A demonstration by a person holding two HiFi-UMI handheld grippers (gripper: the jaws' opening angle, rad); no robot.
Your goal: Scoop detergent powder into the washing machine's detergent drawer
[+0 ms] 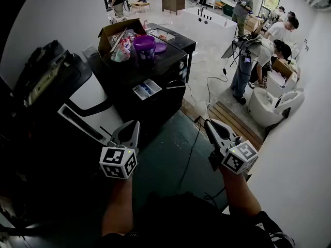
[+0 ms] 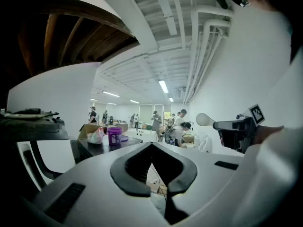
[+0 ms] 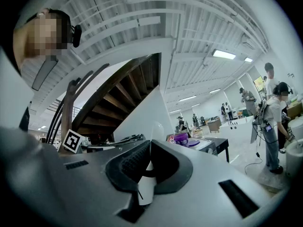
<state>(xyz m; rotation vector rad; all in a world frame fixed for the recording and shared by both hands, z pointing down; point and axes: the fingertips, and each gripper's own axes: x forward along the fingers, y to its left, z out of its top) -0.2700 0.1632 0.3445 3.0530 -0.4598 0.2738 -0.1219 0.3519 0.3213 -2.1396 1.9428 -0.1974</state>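
Observation:
The black washing machine [image 1: 155,74] stands ahead with its detergent drawer [image 1: 147,89] pulled out, pale compartments showing. A purple detergent tub [image 1: 145,44] sits on top of it, also visible as the tub [image 2: 114,136] and the tub [image 3: 181,138] far off. My left gripper [image 1: 133,127] is low and short of the machine, jaws shut with nothing in them [image 2: 158,186]. My right gripper [image 1: 211,125] is to the right over the floor, shut on a white scoop [image 2: 204,119]; the scoop's handle [image 3: 146,186] shows between the pads.
An open cardboard box [image 1: 116,31] with bags sits beside the tub. A white appliance [image 1: 90,99] stands left of the machine. Cables [image 1: 209,84] and a wooden pallet [image 1: 232,120] lie on the floor at right, near a white fixture [image 1: 271,105]. Several people [image 1: 258,50] work behind.

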